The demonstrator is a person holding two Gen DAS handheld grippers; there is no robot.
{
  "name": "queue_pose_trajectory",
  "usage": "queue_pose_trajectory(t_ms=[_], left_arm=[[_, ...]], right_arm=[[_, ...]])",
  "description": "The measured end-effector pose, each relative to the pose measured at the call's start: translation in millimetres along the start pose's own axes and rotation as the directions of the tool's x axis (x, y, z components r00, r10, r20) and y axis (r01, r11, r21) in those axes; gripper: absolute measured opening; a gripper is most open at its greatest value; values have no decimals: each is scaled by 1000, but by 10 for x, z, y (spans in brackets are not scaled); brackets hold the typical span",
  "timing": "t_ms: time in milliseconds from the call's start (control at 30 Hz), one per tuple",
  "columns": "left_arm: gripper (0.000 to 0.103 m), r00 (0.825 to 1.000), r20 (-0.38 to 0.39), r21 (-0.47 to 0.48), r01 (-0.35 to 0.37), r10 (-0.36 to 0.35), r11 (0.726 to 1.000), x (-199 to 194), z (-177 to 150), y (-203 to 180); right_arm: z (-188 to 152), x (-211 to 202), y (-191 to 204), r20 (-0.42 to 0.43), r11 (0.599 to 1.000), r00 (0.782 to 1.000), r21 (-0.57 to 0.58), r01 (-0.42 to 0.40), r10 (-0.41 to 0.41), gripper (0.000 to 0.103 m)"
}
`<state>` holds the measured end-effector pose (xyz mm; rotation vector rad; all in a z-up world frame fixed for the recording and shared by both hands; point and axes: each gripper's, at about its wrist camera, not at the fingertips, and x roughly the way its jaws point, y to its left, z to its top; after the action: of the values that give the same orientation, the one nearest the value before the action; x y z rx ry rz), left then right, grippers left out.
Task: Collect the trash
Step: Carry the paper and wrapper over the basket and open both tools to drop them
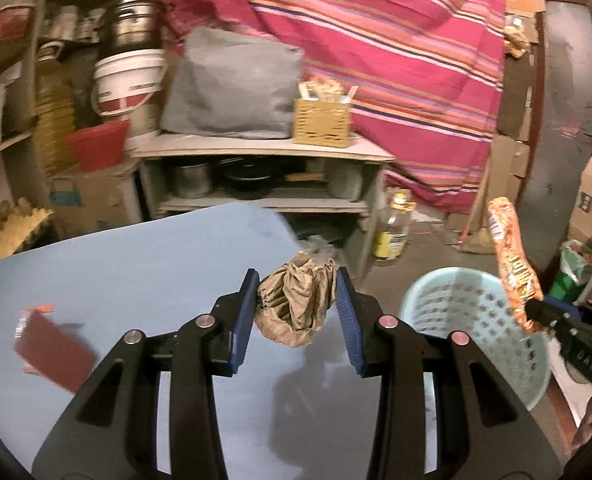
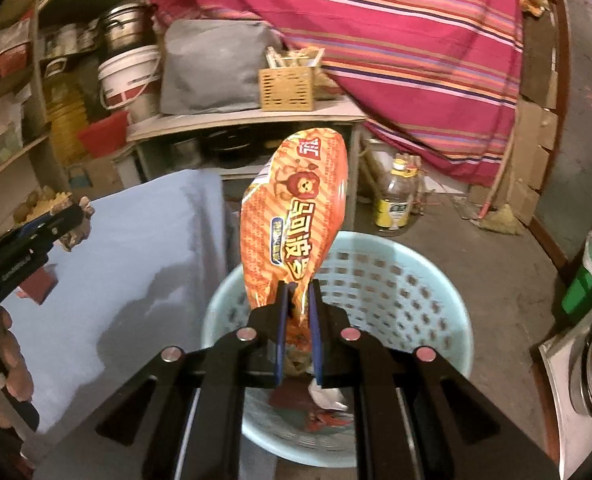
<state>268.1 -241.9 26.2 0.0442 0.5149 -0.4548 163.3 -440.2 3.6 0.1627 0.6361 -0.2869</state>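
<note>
My left gripper (image 1: 297,280) is shut on a crumpled brown paper wad (image 1: 296,300), held above the blue table (image 1: 136,280). My right gripper (image 2: 296,292) is shut on an orange snack bag (image 2: 296,208) that stands up from its jaws, right above the pale blue perforated basket (image 2: 395,280). From the left wrist that bag (image 1: 513,268) and the basket (image 1: 467,308) show at the right. The basket holds some wrappers (image 2: 327,404). A dark red packet (image 1: 54,350) lies on the table at the left. In the right wrist view the left gripper (image 2: 72,216) shows at the left edge, held by a hand (image 2: 12,368).
Behind the table stands a low shelf unit (image 1: 256,152) with pots, a grey bag (image 1: 232,84) and a woven box (image 1: 321,120). A bottle (image 1: 393,228) stands on the floor. A striped cloth (image 1: 375,40) hangs behind. Cardboard boxes (image 1: 591,200) and a green bin (image 2: 583,284) are at the right.
</note>
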Motion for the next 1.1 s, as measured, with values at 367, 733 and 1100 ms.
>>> queue_pose_trajectory(t_ms=[367, 733, 1100], left_arm=[[38, 990, -27, 94, 143, -141, 985, 229, -134, -1115], [71, 988, -85, 108, 141, -132, 984, 651, -291, -1455], [91, 998, -44, 44, 56, -54, 997, 541, -187, -1103]], right_arm=[[-160, 41, -649, -59, 995, 997, 77, 56, -51, 10], [-185, 115, -803, -85, 992, 995, 118, 53, -44, 10], [-205, 207, -699, -113, 993, 993, 105, 59, -47, 31]])
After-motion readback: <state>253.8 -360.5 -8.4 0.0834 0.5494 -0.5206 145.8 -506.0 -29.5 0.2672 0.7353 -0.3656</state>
